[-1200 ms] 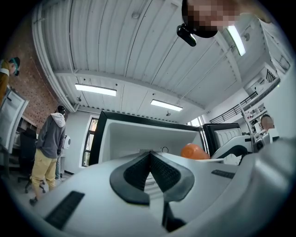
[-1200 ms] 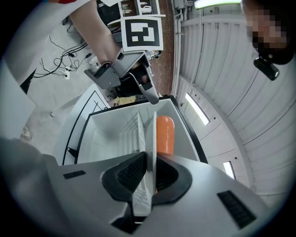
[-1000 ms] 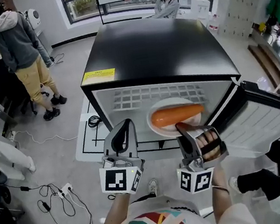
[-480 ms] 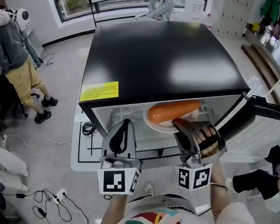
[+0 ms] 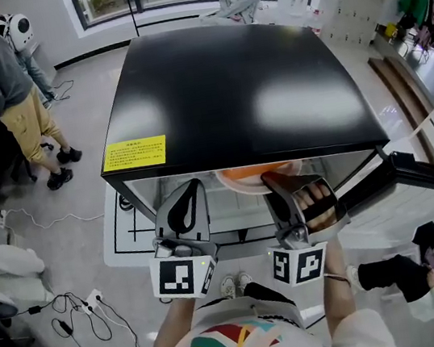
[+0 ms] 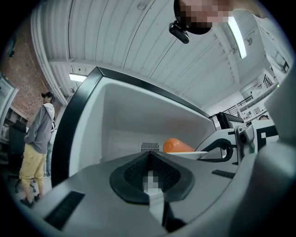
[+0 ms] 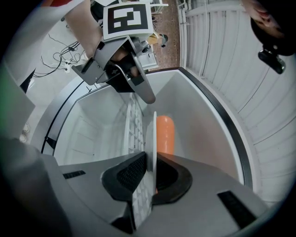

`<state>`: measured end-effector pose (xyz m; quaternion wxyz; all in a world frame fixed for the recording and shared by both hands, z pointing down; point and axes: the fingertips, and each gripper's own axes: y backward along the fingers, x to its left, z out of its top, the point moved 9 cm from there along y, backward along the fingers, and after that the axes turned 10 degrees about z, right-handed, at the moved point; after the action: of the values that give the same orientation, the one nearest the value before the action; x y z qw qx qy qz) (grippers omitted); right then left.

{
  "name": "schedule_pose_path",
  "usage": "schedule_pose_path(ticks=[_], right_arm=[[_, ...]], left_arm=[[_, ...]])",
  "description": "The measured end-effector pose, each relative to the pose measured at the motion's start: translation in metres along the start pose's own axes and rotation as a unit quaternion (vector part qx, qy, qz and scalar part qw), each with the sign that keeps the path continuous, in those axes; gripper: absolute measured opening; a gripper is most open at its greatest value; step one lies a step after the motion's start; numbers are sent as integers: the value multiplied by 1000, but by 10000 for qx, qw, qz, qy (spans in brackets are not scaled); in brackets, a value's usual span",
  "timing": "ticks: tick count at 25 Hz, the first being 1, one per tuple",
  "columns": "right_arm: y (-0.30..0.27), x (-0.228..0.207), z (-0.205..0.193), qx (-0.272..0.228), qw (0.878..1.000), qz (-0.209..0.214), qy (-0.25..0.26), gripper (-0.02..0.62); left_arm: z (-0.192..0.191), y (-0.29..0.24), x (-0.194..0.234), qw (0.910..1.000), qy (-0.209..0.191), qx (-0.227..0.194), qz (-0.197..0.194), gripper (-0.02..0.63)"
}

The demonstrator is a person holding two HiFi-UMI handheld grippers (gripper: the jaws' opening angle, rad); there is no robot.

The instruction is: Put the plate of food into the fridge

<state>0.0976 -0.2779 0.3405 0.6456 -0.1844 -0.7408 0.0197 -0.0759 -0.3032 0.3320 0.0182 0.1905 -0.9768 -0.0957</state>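
Plate (image 7: 154, 134) with orange food (image 7: 165, 134) is inside the open fridge (image 5: 229, 93), over the shelf (image 7: 135, 125), its near rim pinched by the right gripper (image 7: 150, 162), while the left gripper (image 6: 150, 159) has its fingers pressed together on nothing, so I judge only setting down and releasing remain.

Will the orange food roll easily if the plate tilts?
Probably yes: the orange food looks round and smooth, lying loose on the plate. The right gripper pinches only the rim, so the plate may tip.
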Motion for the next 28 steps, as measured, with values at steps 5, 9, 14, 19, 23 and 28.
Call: schedule_pose_path(ticks=[5,9,14,19,23,28], right_arm=[[-7,-10,-7,-131,9998,120,-11,32],[-14,-14,-9,-230,9995,201,5,32],[-23,-14,-9,-254,9986,462,82,32],[-32,-18,-10,-107,9963,810,283,32],[-39,-20,-12,-7,9943,995,374,34],[-44,-19,-12,98,9916,1209,457,35]], left_arm=[[2,-5,-11,9999,-115,71,69,8],[4,-6,-13,9997,-164,67,174,8],[4,-8,-11,9995,-182,23,276,8],[3,-10,-12,9995,-120,39,279,8],[-1,-10,-13,9996,-81,72,254,8],[-6,-11,-14,9996,-17,124,241,8]])
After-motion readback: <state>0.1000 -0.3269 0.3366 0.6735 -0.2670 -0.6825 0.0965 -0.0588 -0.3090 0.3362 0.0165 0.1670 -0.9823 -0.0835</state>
